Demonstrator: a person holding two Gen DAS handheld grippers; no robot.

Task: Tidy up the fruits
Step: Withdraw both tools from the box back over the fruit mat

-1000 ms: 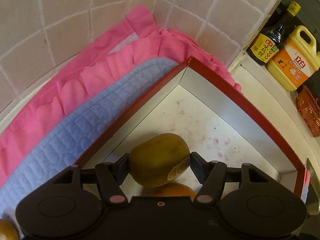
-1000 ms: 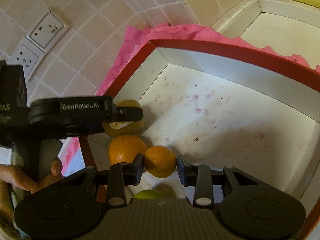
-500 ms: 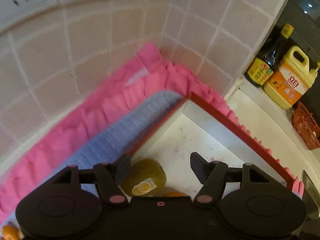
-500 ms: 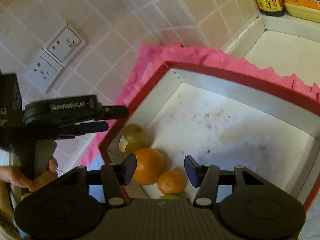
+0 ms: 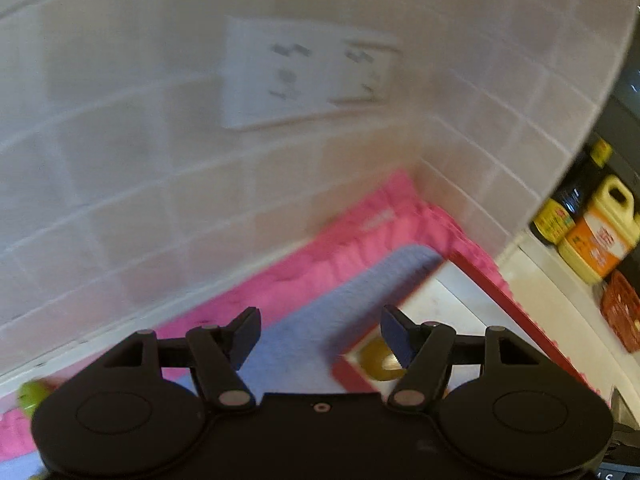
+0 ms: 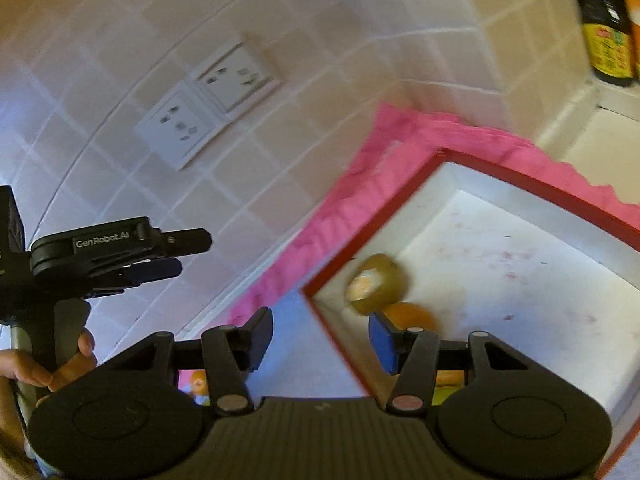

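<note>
A red-rimmed white box (image 6: 532, 168) lies on pink and blue cloths. A yellow-green fruit with a sticker (image 6: 376, 285) rests in its near corner, with an orange (image 6: 412, 314) beside it. My right gripper (image 6: 320, 336) is open and empty, raised above the box's left corner. My left gripper (image 5: 320, 332) is open and empty, lifted above the blue cloth; it shows at the left in the right wrist view (image 6: 176, 254). The same fruit (image 5: 378, 362) peeks out by its right finger. A small green fruit (image 5: 30, 398) lies on the pink cloth at far left.
A tiled wall with two sockets (image 5: 308, 76) rises behind the cloths. A dark sauce bottle (image 5: 568, 208), a yellow jug (image 5: 600, 236) and an orange basket (image 5: 624, 312) stand on the counter at right. The pink cloth (image 6: 332, 216) reaches the wall.
Both grippers have let go of their fruit, opened and pulled up and back from the box. The yellow-green fruit and oranges now lie in the box's corner.
</note>
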